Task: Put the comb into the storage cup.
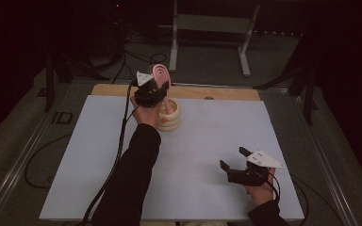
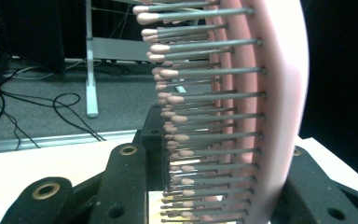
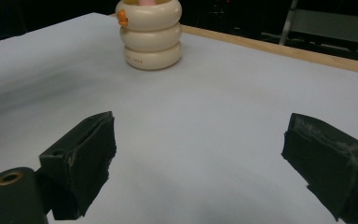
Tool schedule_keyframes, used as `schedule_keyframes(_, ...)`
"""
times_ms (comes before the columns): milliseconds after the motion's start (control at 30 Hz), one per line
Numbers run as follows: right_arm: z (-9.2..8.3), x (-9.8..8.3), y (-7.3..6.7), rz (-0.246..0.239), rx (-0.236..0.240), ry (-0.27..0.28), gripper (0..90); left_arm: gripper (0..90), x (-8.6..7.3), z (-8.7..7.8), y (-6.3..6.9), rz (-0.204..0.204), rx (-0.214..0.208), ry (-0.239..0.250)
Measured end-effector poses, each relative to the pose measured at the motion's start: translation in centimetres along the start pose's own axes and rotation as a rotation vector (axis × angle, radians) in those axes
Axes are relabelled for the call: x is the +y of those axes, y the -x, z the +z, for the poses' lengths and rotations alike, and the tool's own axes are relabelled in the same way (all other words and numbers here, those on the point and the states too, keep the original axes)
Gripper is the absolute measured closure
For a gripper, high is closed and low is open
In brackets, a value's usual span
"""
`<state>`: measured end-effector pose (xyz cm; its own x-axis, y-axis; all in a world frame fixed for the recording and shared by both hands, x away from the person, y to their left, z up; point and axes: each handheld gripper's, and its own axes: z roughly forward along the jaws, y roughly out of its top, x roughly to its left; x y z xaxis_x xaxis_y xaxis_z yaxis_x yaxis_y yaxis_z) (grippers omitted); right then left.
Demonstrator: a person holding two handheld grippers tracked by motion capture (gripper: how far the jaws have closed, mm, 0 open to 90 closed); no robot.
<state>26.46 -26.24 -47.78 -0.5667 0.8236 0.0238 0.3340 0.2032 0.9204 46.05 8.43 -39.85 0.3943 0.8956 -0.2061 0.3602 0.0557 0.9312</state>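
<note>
High view: the left gripper (image 1: 152,89) is raised at the far side of the white-covered counter (image 1: 207,155), its fingers clamped on a pink plastic hairbrush with grey pink-tipped bristles (image 1: 161,74), whose oval head stands upright above the gripper. Just beside and below it sits a cream ribbed holder shaped like three stacked rings (image 1: 170,117), with an orange knob on its side and something pink inside that I cannot identify. The right gripper (image 1: 238,162) rests low near the counter's near right corner, well apart from the holder, fingers spread wide with nothing between them. A bare wooden strip edges the far side of the counter, and beyond it on the dark floor are a grey metal stand (image 1: 212,28) and loose black cables (image 1: 122,56). Left gripper view: the hairbrush (image 2: 265,107) stands upright between the black fingers (image 2: 121,182), bristles pointing left, hiding much of the background. Right gripper view: the wide fingers (image 3: 81,158) frame bare counter, with the cream holder (image 3: 150,39) far ahead.
</note>
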Motion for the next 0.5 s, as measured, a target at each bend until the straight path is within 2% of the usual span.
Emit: schedule_keyframes(500, 0.02, 0.01, -0.03, 0.000, 0.001, 0.001, 9.1, 63.4, -0.76, 0.41, 0.28, 0.012, -0.001, -0.019)
